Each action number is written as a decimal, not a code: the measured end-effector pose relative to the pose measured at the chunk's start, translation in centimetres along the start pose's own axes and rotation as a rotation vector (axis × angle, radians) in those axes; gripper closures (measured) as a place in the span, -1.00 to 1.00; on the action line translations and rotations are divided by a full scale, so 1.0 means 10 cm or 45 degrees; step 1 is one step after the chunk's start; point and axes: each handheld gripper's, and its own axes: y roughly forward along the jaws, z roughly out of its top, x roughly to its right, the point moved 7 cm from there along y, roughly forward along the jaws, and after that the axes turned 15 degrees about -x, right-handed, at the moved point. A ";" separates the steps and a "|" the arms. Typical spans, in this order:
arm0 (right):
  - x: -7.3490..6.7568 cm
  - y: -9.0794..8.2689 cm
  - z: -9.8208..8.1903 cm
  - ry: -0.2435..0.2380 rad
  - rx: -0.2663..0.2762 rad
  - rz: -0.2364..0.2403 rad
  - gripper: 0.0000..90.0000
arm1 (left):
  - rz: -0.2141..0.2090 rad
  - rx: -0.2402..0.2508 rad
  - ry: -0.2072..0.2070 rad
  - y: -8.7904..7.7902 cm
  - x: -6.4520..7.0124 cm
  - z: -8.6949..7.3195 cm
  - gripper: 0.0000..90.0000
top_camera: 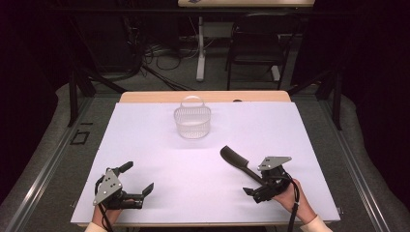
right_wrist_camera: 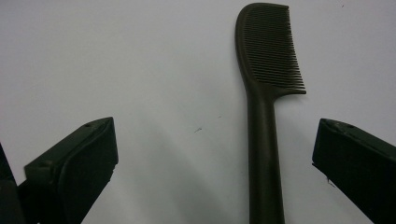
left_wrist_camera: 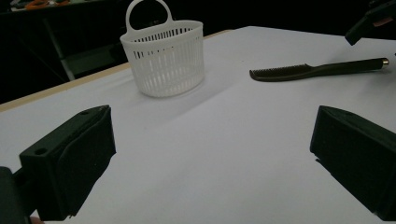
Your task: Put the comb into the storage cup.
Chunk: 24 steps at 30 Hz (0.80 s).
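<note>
We log the dark brown plastic comb with a long straight handle (top_camera: 239,164) lying flat on the white-covered worktop (top_camera: 159,145), right of centre, toothed end pointing away from the person and toward the middle. In the right gripper view the comb (right_wrist_camera: 264,116) runs straight up from the bottom edge, handle between the two black jaws but nearer the right one, touching neither.

The right hand-held gripper (top_camera: 265,186) sits over the near end of the comb handle, jaws spread wide and nothing clamped; we cannot tell from the high view whether it touches the handle. The left hand-held gripper (top_camera: 137,182) rests at the near left of the worktop, well apart from the comb, jaws likewise spread wide and empty. The left gripper view shows bare white surface between its jaws.

A white slotted plastic basket with an arched loop handle (top_camera: 192,121) stands upright toward the far side of the worktop, near its middle, apart from the comb. In the left gripper view the basket (left_wrist_camera: 164,58) stands left of the comb (left_wrist_camera: 317,71).

We find no brand, label or readable writing on the comb, basket or grippers.
</note>
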 end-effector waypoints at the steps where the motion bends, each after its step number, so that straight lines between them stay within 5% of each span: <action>1: 0.00 0.02 0.00 0.006 -0.021 0.004 -1.00 | 0.003 0.000 0.007 0.00 0.00 0.00 -1.00; 6: 0.00 0.11 -0.01 0.010 -0.114 0.003 -1.00 | 0.004 -0.002 0.004 0.00 0.00 0.00 -1.00; 18: 0.08 0.17 0.07 0.018 -0.211 -0.052 -0.99 | 0.006 -0.004 0.005 0.00 0.00 0.00 -1.00; 24: 0.10 0.16 0.14 0.009 -0.248 -0.062 -0.74 | 0.008 -0.002 0.002 0.00 -0.01 0.00 -1.00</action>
